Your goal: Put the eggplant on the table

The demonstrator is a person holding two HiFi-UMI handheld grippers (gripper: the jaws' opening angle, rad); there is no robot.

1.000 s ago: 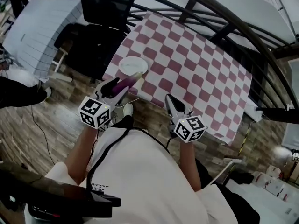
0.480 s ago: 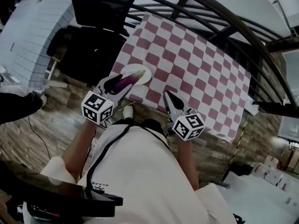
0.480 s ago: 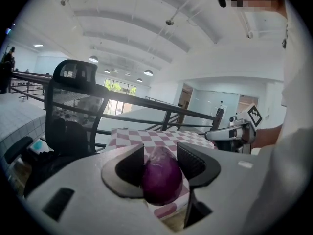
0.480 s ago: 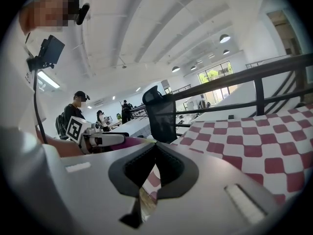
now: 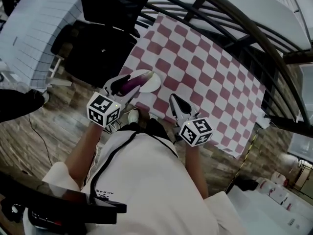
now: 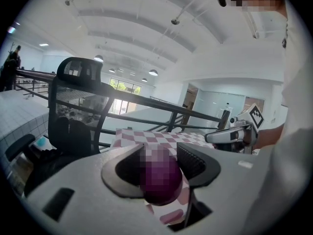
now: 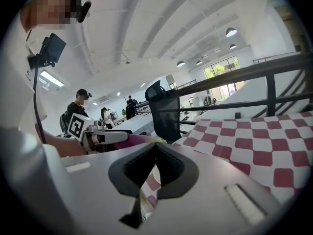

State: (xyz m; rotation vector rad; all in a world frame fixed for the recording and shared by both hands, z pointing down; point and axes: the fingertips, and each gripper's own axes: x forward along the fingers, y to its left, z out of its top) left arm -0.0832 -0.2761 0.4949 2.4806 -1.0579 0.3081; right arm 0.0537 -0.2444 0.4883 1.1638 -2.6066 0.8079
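Left gripper (image 5: 123, 88) clenched on long purple eggplant (image 5: 135, 81). In the left gripper view both pads press the eggplant's sides (image 6: 161, 177) and its rounded end pokes out toward the camera. The eggplant is in the air at the near left corner of the table with red-and-white checkered cloth (image 5: 205, 67). Its far end is over a round white plate (image 5: 153, 83) that sits on that corner. Can't tell from the head view if the tip touches the plate, probably just above it.

Right gripper (image 5: 175, 102) is empty. Its black pads meet at the tips (image 7: 155, 150) with nothing between them. It hovers over the near table edge, to the right of the plate and apart from the left gripper.

Black mesh office chair (image 5: 110, 4) stands beyond the table's left side. Dark metal railing (image 5: 234, 13) runs behind the table. The person's white shirt (image 5: 146, 180) fills the lower part of the head view.
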